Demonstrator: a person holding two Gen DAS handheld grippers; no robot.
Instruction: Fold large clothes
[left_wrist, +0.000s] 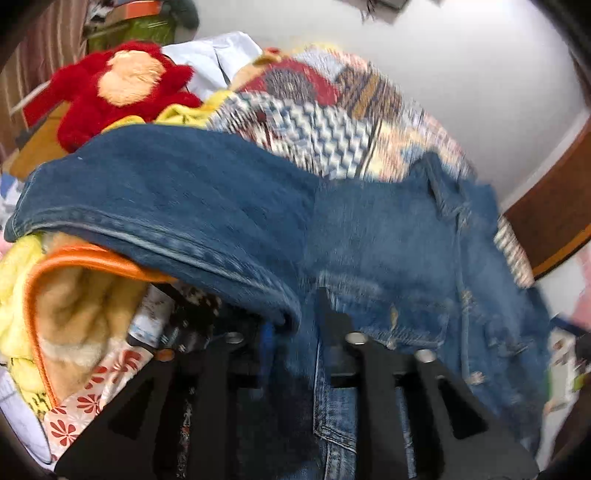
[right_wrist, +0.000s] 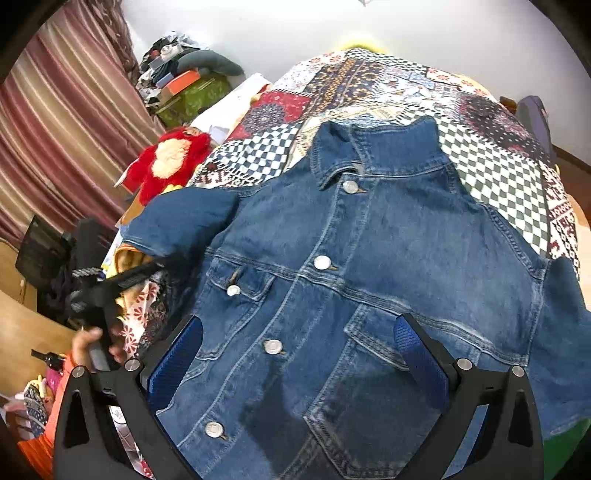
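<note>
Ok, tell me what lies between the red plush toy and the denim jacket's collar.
In the right wrist view, only the patchwork quilt lies between the red plush toy and the denim jacket collar.

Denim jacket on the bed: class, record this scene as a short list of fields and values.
Garment: denim jacket, front up, buttoned
Surface: patchwork quilt
Collar: far end from right wrist camera
Right gripper: open, over lower front
Left gripper: at a sleeve, grip unclear
Nearby: red plush toy
</note>
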